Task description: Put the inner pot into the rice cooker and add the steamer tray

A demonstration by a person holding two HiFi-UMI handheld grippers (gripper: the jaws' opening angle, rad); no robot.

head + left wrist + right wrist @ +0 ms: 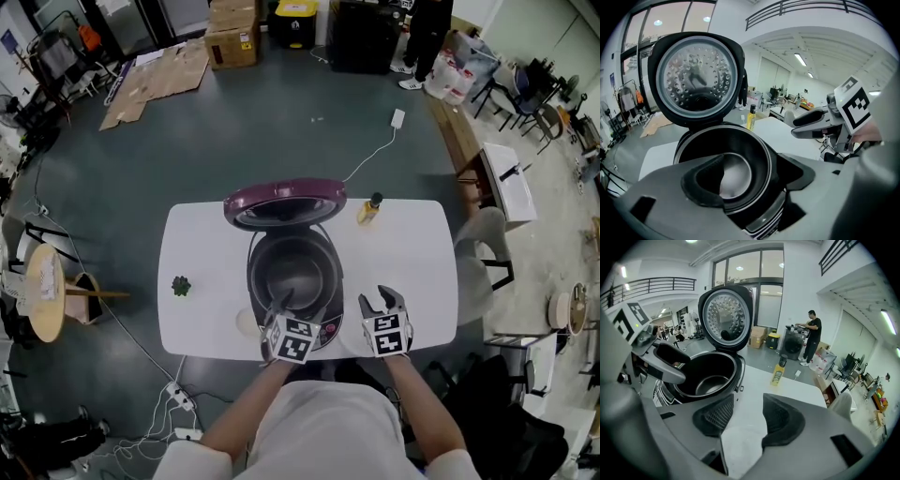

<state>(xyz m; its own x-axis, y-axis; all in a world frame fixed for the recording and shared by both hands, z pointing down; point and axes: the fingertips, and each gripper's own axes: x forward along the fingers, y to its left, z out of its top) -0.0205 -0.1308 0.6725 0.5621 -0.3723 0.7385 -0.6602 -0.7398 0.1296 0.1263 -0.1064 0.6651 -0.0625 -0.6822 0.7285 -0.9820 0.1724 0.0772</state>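
The white rectangular table (422, 272) carries a dark purple rice cooker (336, 314) at its middle, lid (286, 203) raised toward the far edge. The dark metal inner pot (295, 277) sits inside. Only the gripper views show the lid's perforated steel underside (696, 75). The left gripper (277, 314) hangs over the pot's near rim, released and empty. The right gripper (379, 302) is above bare table by the near edge, also released. A yellow bottle (369, 210) stands at the far edge. Only the head view shows a small green object (181, 286) near the left edge.
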